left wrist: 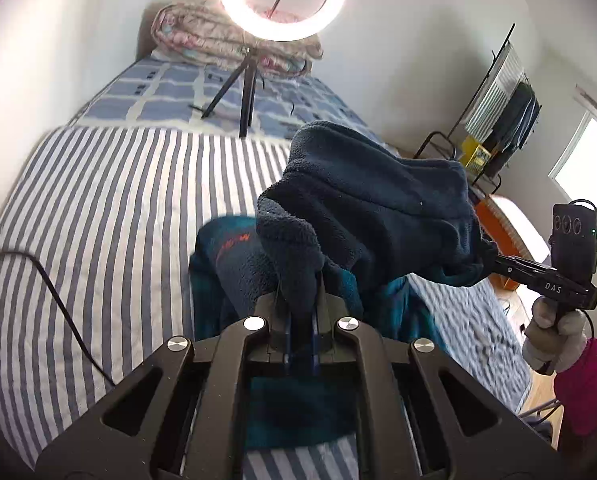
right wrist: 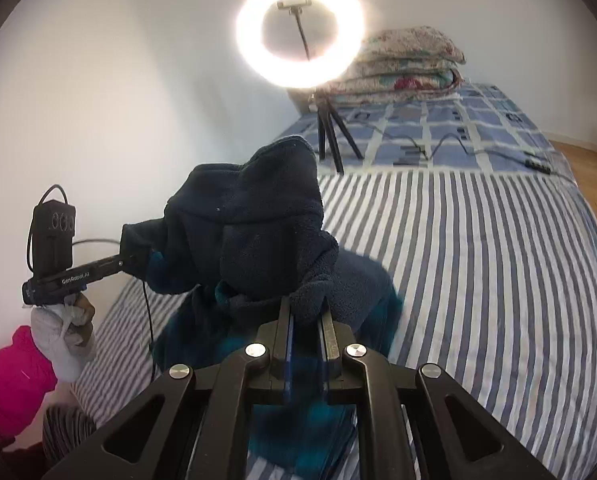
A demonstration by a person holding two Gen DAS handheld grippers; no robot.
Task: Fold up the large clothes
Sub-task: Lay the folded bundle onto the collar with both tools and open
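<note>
A dark blue fleece garment (left wrist: 378,208) is held up over the bed (left wrist: 110,216), stretched between the two tools, with its lower part hanging down to a bunched teal and navy heap on the striped sheet (right wrist: 478,264). The left tool (left wrist: 300,300) is clenched on a thick fold of the fleece, the cloth being pinched between its two fingers, and the right tool (right wrist: 307,312) is likewise closed on a wad of the same garment. In each view the other tool is seen gripping the far end of the lifted edge, held in a gloved hand. The step in hand is judged to be the lifting and spreading of the garment before a fold is laid. For it to be done well, the two grips should be drawn apart evenly so that the held edge is pulled straight and the slack between them is taken out; the sagging middle suggests that this is not yet achieved. The garment should be raised enough for the bunched lower part to hang free, then lowered onto the open striped area, bottom first, so that it is laid flat without creases. Thick fleece is likely to slip if only a thin edge is caught, so both grips are best kept firm until the cloth rests on the bed. The ring light (right wrist: 300,30) on its tripod stands farther up the bed and should be kept well apart from the swung cloth, and the cable (left wrist: 58,300) lying across the sheet should not be covered.
</note>
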